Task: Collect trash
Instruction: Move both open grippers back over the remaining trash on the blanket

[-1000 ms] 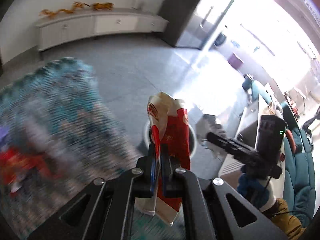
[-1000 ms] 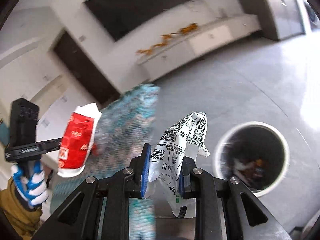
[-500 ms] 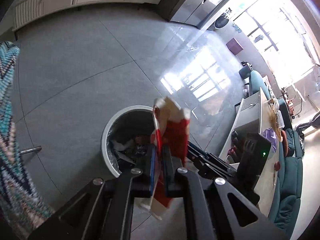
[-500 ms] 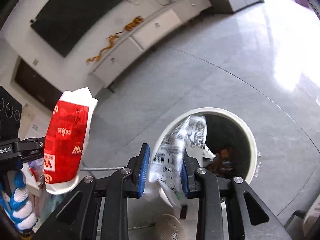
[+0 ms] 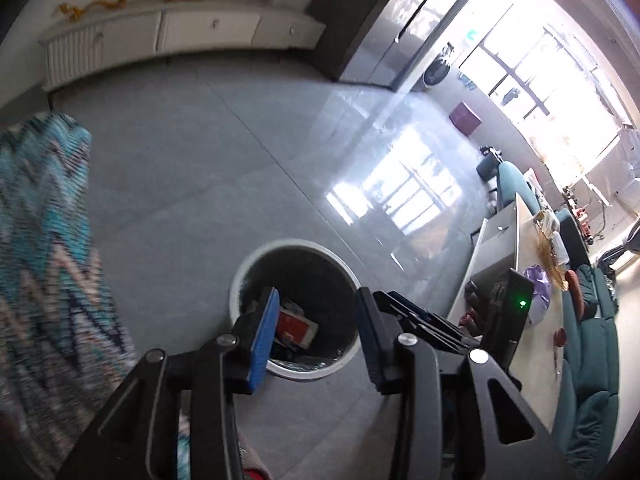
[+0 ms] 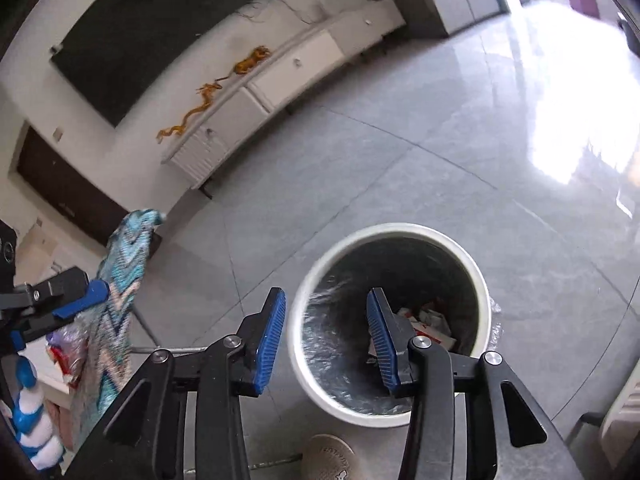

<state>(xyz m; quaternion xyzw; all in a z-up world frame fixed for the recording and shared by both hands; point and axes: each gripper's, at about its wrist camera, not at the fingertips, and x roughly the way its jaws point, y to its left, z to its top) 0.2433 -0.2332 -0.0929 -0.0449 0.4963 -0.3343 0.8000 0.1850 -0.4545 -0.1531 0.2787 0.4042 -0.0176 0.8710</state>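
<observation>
Grey floor tiles (image 6: pixel 400 168) spread under me as my left gripper (image 5: pixel 316 320) and right gripper (image 6: pixel 326 320) hang with jaws spread and empty above the white bin (image 6: pixel 482 280), wrappers (image 6: pixel 430 322) lying inside below them.

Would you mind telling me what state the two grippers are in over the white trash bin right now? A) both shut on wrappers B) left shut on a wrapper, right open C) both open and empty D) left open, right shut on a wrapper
C: the left gripper and the right gripper both have their blue-padded fingers spread with nothing between them, above the white trash bin, where the red wrapper lies inside.
</observation>
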